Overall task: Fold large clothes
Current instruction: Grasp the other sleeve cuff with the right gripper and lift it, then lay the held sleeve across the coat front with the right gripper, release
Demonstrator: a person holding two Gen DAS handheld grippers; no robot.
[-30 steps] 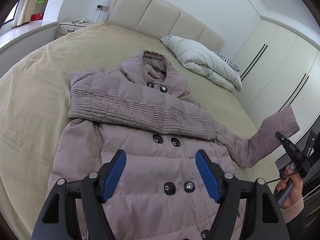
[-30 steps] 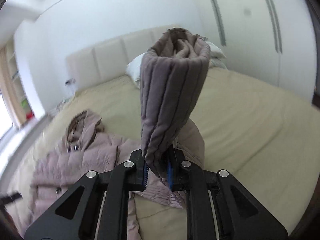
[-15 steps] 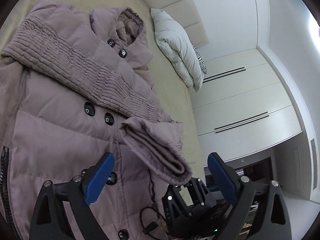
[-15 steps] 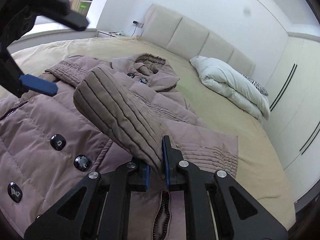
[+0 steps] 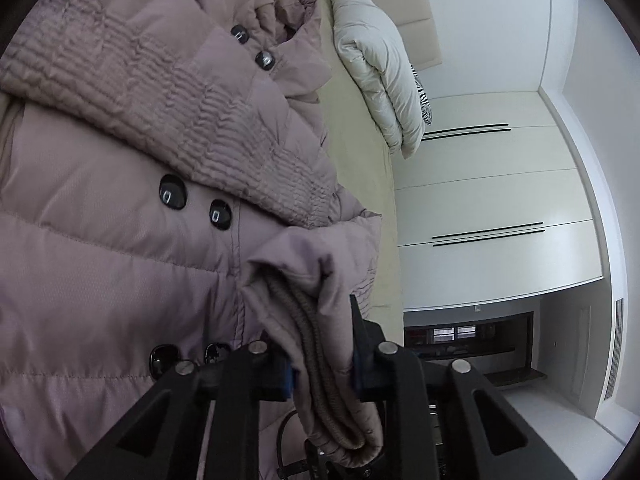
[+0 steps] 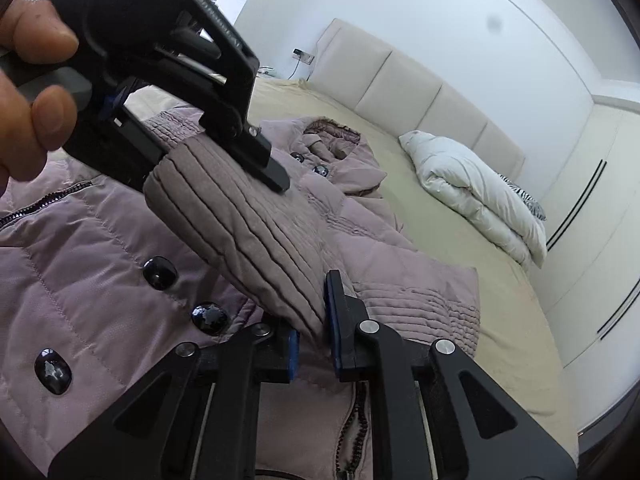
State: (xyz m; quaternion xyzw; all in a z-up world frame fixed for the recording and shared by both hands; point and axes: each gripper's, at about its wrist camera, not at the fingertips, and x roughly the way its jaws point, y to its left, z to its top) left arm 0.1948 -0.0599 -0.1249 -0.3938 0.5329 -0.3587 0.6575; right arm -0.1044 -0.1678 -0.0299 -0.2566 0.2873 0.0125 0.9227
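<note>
A mauve quilted coat point(image 5: 120, 248) with black buttons lies front up on the bed, one sleeve folded across its chest point(image 5: 168, 92). The other sleeve point(image 6: 248, 224) is lifted over the coat's front. My right gripper point(image 6: 314, 340) is shut on this sleeve near its lower part. My left gripper point(image 5: 320, 360) is shut on the sleeve's cuff end point(image 5: 316, 320); it also shows in the right wrist view point(image 6: 208, 160), clamped on the cuff, with a hand holding it. The coat's collar point(image 6: 332, 132) points to the headboard.
The coat lies on a beige bed point(image 6: 460, 248) with a padded headboard point(image 6: 420, 96). A folded white duvet point(image 6: 480, 196) lies at the bed's head on the right. White wardrobe doors point(image 5: 480, 184) stand beyond the bed's right edge.
My right gripper carried the sleeve from beyond the coat's side over its front. My left gripper, open before, has closed on the sleeve's cuff.
</note>
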